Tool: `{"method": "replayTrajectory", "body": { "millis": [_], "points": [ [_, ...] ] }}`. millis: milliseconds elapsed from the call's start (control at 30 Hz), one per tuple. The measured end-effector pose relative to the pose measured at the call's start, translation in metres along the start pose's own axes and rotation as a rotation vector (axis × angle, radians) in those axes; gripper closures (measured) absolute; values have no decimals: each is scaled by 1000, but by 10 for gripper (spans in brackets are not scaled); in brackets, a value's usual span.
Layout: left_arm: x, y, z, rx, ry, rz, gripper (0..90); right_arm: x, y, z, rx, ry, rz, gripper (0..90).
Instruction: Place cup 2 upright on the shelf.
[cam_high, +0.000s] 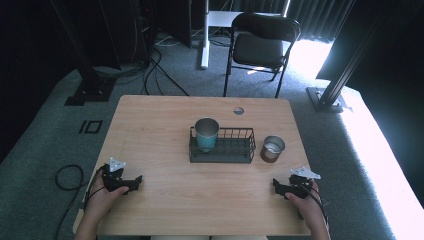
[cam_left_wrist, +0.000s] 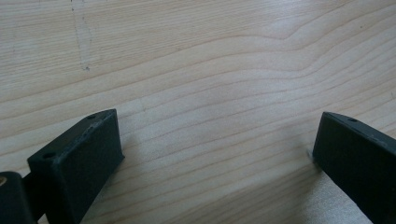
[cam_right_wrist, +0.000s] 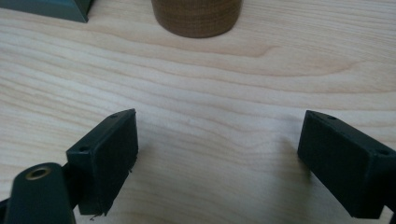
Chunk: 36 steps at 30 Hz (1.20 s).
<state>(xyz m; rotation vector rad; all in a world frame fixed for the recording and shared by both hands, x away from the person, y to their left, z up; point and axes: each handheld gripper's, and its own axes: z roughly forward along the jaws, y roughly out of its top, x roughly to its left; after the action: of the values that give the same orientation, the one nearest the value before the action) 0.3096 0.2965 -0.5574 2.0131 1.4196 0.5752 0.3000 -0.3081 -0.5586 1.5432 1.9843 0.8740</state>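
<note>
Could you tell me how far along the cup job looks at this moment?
Done: the teal cup already stands in the rack. In hand: nothing; the left gripper and right gripper rest open on the table, jaws wide apart. Left, probably: the brown cup stands on the table beside the rack, nearest the right gripper.

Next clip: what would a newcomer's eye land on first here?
Probably the teal cup standing upright in the left end of the black wire rack at mid-table, with the brown cup on the wood just right of the rack. Then the left gripper and right gripper, both open and holding nothing, resting near the table's front corners.
</note>
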Motion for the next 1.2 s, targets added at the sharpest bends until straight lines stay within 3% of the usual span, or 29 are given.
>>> {"method": "replayTrajectory", "body": {
  "millis": [200, 467, 600, 1200],
  "points": [
    [0, 0, 0, 0, 0, 0, 20, 0, 5, 4, -25, 6, 31, 118],
    [0, 0, 0, 0, 0, 0, 20, 2, 13, 10, -34, 0, 25, 118],
    [0, 0, 0, 0, 0, 0, 20, 2, 23, 14, -94, 6, 43, 118],
    [0, 0, 0, 0, -3, 2, 20, 5, 49, 23, -178, 3, 11, 119]
  ]
}}
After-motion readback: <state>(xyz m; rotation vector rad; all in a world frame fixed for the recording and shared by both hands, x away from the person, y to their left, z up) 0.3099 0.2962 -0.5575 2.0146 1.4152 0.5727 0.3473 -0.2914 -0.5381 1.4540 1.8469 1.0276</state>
